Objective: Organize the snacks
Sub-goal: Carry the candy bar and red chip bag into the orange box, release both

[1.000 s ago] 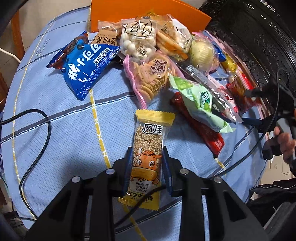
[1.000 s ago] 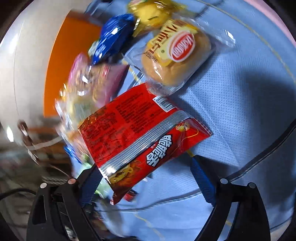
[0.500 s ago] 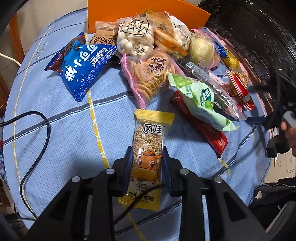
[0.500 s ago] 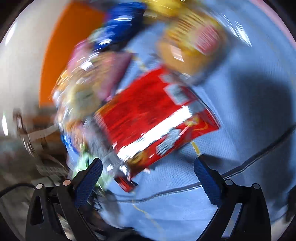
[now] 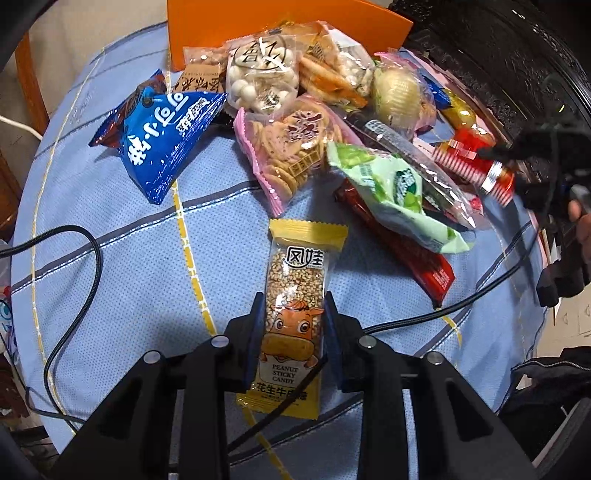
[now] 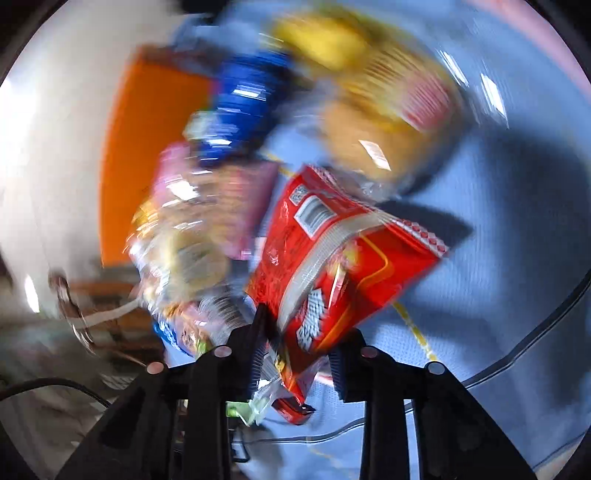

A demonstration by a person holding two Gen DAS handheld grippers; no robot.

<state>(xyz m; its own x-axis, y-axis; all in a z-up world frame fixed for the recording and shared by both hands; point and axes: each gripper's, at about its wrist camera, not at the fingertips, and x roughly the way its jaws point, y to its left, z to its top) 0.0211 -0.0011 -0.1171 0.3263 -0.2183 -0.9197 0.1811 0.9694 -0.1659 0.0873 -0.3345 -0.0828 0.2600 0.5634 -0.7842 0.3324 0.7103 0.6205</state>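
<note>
The right gripper (image 6: pixel 297 343) has just changed most: a second ago its jaws stood spread wide around the red packet (image 6: pixel 332 266) lying flat on the blue cloth (image 6: pixel 498 295); now they are closing on the packet's lower end, and the pack is tipped up off the cloth, crumpled between the pads. The right wrist view is smeared by motion, so I cannot tell how firmly the pads bite. In the left wrist view the same red packet (image 5: pixel 476 162) shows at 2 o'clock, raised beside the pile with the right gripper (image 5: pixel 517 170) at its end.

The left gripper (image 5: pixel 293 332) has not changed: its pads stay pressed on the sides of the peanut candy (image 5: pixel 295 306), which sits at 6 o'clock, its yellow top end pointing to 12 and resting on the cloth.

The remaining snacks are heaped from 11 to 2 o'clock in front of the orange box (image 5: pixel 280 22): a blue bag (image 5: pixel 162 147) at 10, pink crackers (image 5: pixel 291 144) near centre, a green pack (image 5: pixel 391 184) at 2.

By my reading, both hands now carry one snack each, so the sorting is still at an early stage, with most of the pile untouched.
</note>
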